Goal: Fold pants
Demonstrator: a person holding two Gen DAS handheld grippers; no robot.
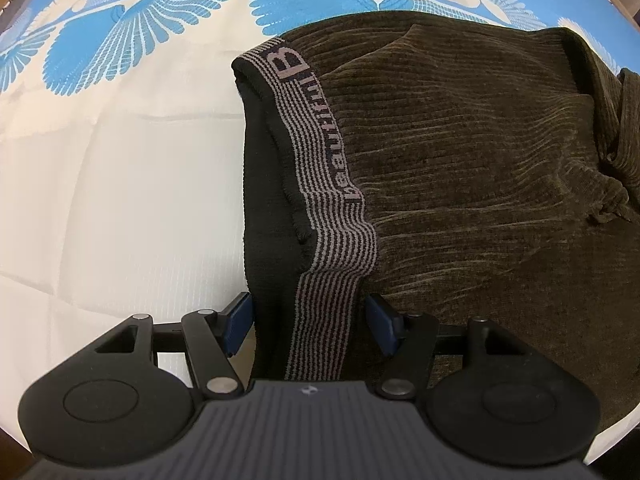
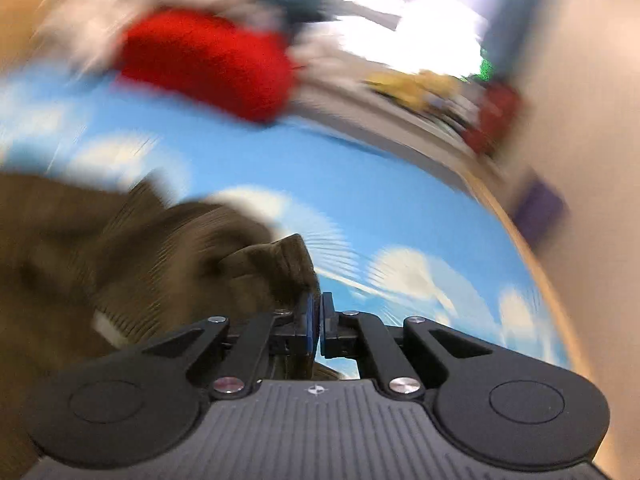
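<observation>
The pants [image 1: 460, 168] are dark olive ribbed fabric with a striped grey and black waistband [image 1: 316, 152], lying on a blue and white bedsheet [image 1: 120, 160]. My left gripper [image 1: 310, 324] is open, its blue pads either side of the waistband end. In the blurred right wrist view, my right gripper [image 2: 320, 316] is shut on a bunched edge of the pants [image 2: 288, 264], which trail off to the left.
A red cloth item [image 2: 208, 60] and white items lie at the far side of the bed. The wooden bed edge [image 2: 532, 260] runs along the right, with a beige wall beyond. A cluttered shelf [image 2: 440, 92] is blurred at the back.
</observation>
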